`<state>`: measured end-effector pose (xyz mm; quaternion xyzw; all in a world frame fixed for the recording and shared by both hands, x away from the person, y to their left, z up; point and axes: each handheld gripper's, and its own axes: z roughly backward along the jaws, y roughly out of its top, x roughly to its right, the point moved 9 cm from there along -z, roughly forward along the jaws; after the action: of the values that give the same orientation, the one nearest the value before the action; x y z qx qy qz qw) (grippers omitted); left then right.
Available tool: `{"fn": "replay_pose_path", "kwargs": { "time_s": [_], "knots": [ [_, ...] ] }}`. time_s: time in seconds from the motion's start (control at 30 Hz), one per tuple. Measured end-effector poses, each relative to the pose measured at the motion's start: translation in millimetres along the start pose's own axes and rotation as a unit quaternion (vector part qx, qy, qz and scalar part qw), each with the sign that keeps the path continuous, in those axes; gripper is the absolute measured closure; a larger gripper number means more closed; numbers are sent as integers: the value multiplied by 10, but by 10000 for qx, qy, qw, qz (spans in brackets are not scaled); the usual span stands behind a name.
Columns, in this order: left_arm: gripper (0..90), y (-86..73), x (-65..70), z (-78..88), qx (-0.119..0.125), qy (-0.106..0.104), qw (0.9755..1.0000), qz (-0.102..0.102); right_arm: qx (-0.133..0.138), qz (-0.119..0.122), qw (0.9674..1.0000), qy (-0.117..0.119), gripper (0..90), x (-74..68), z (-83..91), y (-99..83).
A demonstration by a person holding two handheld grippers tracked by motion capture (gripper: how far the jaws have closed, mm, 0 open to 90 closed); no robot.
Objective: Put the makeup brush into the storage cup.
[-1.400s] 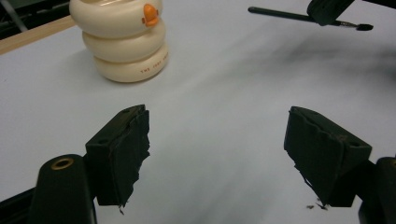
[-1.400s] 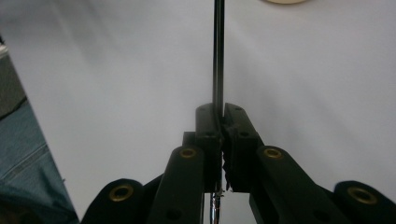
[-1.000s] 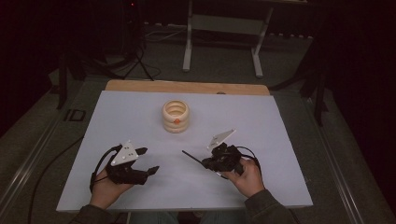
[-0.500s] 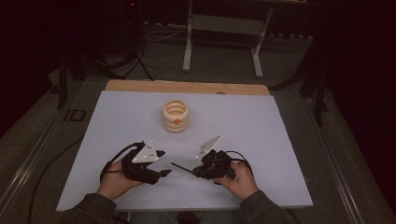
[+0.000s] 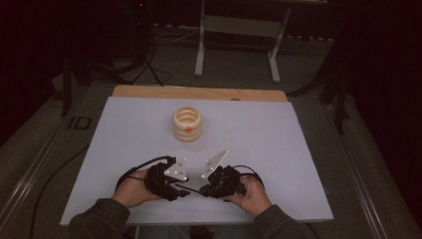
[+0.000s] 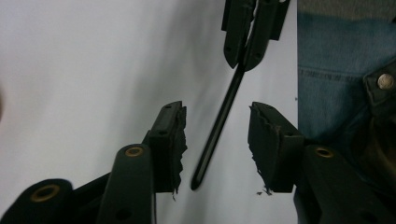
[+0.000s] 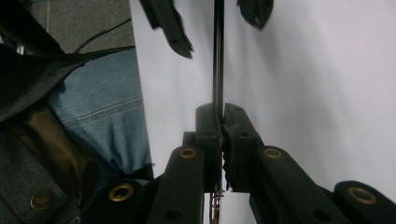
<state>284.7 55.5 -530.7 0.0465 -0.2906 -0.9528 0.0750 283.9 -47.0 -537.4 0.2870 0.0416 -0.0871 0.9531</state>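
Handover underway: right gripper [image 7: 219,122] clamped a thin black rod [image 6: 219,126] low over the white tabletop [image 5: 278,129], while left gripper [image 6: 217,140] fingers, just closing, flanked its tip without touching.

Glossy black rod [image 6: 219,126], matt white table [image 5: 278,129]

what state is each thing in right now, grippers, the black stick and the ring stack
right gripper: jaws shut on the black stick
black stick: held at one end, free end between the left jaws, untouched
left gripper: jaws have just been closing, pads not yet on the stick
ring stack: upright on the table, untouched
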Motion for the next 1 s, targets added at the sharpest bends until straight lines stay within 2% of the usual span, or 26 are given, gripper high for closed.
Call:
{"fn": "replay_pose_path", "kwargs": {
  "time_s": [0.1, 0.17, 0.23, 0.37, 0.4, 0.53, 0.63, 0.67, 0.7, 0.83, 1.0],
  "knots": [
    [607, -18, 27, -39, -135, -150, 9998, -65, -38, 89, 9999, 61, 855, -46, -17, 11],
    [625, -21, 30, -45, -154, -167, 9997, -75, -70, 123, 9999, 60, 855, -68, -22, 18],
    [648, -42, 57, -77, -256, -312, 9991, -130, -95, 176, 9998, 55, 855, -84, -23, 30],
    [730, -54, 94, -83, -268, -503, 9983, -159, -148, 222, 9996, 56, 855, -99, -24, 42],
    [776, -58, 96, -81, -280, -520, 9981, -197, -154, 240, 9996, 66, 855, -102, -29, 47],
    [841, -84, 134, -86, -346, -644, 9968, -326, -159, 308, 9994, 67, 851, -115, -42, 51],
    [854, -96, 142, -96, -293, -545, 9976, -295, -73, 287, 9995, 56, 836, -95, -31, 56],
    [855, -102, 133, -94, -273, -516, 9979, -285, 31, 203, 9998, 62, 830, -77, -23, 60],
    [855, -113, 117, -95, -268, -452, 9983, -255, 76, 150, 9998, 69, 788, -57, -15, 58],
    [855, -168, 71, -94, -204, -338, 9992, -40, 305, -63, 9994, -117, 719, 17, 33, 51],
    [855, -238, -26, -54, -84, -118, 9994, 308, 548, -336, 9978, -179, 697, 53, 102, 23]
  ]
}}
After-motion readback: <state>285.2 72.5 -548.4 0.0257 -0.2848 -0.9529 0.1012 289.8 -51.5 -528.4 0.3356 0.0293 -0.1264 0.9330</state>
